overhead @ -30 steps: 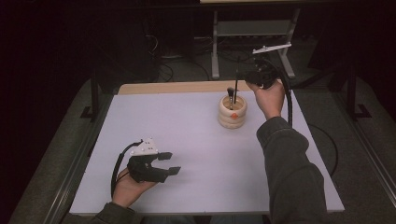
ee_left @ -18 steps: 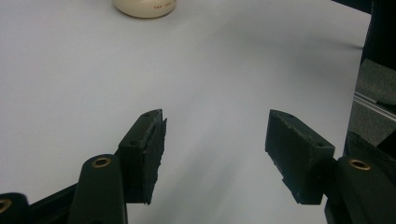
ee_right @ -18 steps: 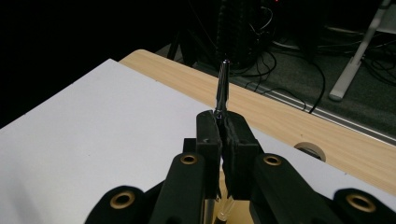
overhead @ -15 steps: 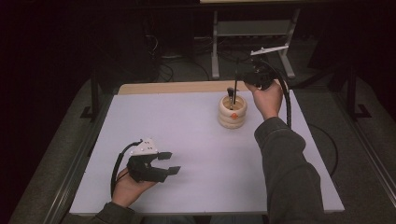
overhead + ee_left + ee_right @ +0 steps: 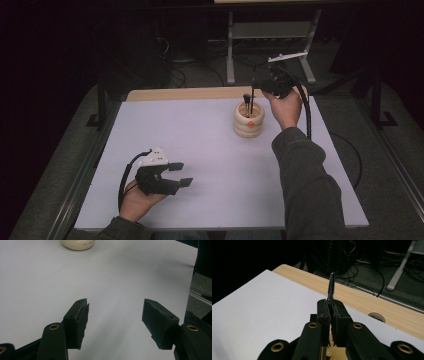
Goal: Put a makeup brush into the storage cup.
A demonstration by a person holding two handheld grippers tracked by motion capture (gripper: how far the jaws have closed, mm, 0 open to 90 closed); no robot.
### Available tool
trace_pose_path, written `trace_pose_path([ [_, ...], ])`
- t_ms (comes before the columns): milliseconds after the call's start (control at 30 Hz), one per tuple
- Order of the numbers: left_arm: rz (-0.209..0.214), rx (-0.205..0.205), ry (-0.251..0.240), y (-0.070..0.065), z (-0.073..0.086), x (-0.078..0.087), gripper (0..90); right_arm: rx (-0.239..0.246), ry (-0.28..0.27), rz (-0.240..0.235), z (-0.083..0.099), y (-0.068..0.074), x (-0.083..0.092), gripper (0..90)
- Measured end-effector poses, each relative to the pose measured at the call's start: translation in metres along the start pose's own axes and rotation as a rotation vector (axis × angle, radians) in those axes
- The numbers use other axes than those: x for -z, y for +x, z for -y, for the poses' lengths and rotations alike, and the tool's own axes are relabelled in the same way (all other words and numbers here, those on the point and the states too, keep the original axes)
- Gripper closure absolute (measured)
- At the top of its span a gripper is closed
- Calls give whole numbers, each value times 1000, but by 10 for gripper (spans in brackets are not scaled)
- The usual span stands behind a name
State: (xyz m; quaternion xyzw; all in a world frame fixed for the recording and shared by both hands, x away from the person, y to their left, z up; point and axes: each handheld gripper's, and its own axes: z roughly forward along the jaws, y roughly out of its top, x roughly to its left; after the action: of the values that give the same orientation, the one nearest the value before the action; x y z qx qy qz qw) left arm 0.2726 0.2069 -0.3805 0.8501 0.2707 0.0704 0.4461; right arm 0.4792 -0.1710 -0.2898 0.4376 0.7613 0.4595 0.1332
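A cream ringed holder (image 5: 248,122) stands at the back right of the white table top (image 5: 200,145); a black-tipped brush (image 5: 246,100) stands in it. My right gripper (image 5: 259,85) hangs just above the holder, shut on a thin dark stick (image 5: 253,97) whose lower end reaches down into the holder. In the right gripper view the pads of that gripper (image 5: 331,306) clamp the stick (image 5: 331,286), and its metal end points up past them. My left gripper (image 5: 182,174) rests near the front left, open and empty. The left gripper view shows its jaws (image 5: 115,312) wide apart over bare table, with the holder (image 5: 78,243) far ahead.
A wooden strip (image 5: 190,93) runs along the table's back edge, with a round ring (image 5: 377,316) on it. Behind it on the dark floor are a metal stand (image 5: 270,35) and loose cables (image 5: 175,75). A sleeved forearm (image 5: 305,170) crosses the table's right side.
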Motion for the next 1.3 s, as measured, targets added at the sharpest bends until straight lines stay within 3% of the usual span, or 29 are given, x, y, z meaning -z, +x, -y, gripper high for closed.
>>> trace_pose_path([
  [1300, -8, 5, 7, 0, 0, 2, 364, -15, 14, 18, 21, -4, -10, 850],
])
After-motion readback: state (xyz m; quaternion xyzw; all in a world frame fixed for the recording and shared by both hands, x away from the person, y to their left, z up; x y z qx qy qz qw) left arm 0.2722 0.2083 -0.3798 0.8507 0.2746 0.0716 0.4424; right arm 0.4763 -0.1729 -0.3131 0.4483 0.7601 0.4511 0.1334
